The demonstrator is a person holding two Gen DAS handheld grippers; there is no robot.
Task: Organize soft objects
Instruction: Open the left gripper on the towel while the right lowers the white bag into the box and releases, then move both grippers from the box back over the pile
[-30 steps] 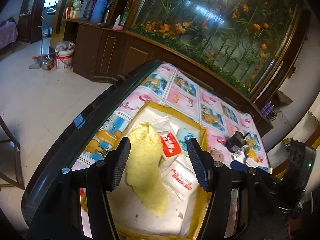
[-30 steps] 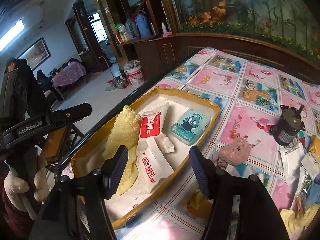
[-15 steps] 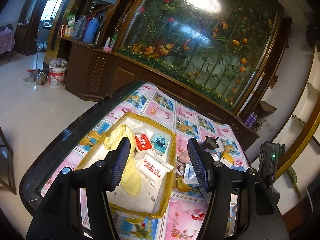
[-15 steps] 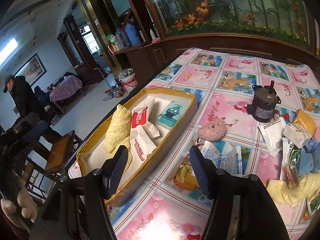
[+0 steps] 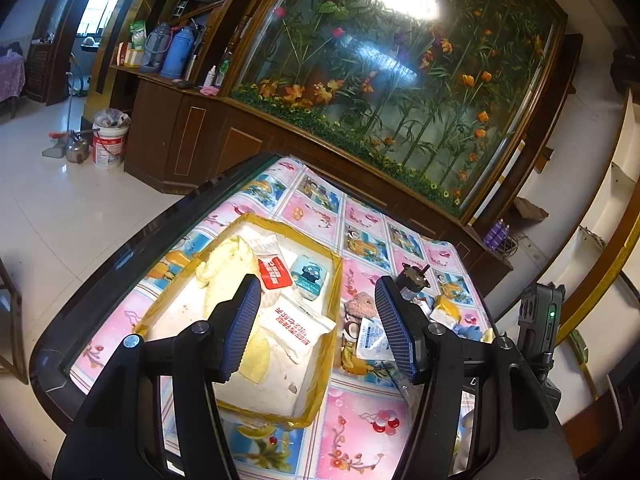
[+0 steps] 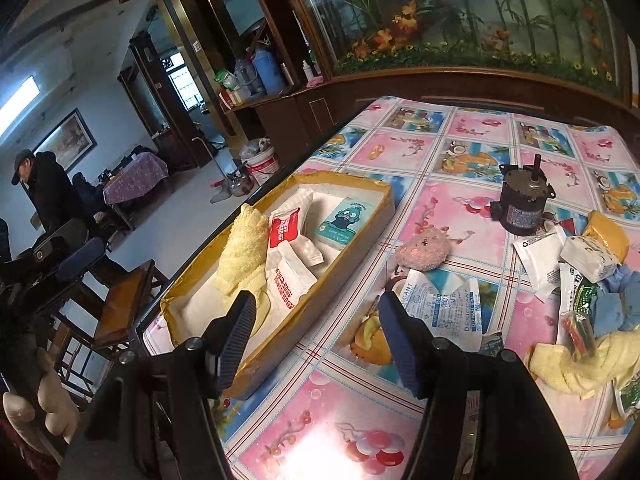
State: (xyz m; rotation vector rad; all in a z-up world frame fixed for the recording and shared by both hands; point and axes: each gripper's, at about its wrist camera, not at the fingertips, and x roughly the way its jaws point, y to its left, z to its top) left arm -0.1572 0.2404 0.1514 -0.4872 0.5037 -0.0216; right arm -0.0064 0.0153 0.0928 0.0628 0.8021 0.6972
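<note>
A shallow box with a yellow taped rim [image 5: 336, 264] [image 6: 340, 178] sits at the table's left edge. In it lie a yellow towel [image 5: 228, 268] [image 6: 240, 248], a red-and-white packet [image 5: 274, 274] [image 6: 284, 228], a blue cartoon tissue pack [image 5: 308, 276] [image 6: 346, 222] and a white packet [image 5: 296, 326] [image 6: 290, 280]. A pink plush [image 5: 360, 304] [image 6: 424, 248] rests on the cloth just right of the box. My left gripper [image 5: 316, 280] hangs open and empty above the box's near end. My right gripper [image 6: 316, 298] is open and empty over the box's right wall.
Desiccant sachets [image 6: 444, 308] lie near the right gripper. A dark motor [image 6: 522, 208] stands behind the plush. At the right lies a pile with a yellow towel [image 6: 580, 364], blue cloth [image 6: 616, 304] and packets [image 6: 540, 256]. A chair [image 6: 124, 304] stands left of the table.
Both grippers have drawn back from close over the box, so more of the table shows. Their jaws stay at the same width. The things in the box have not moved.
</note>
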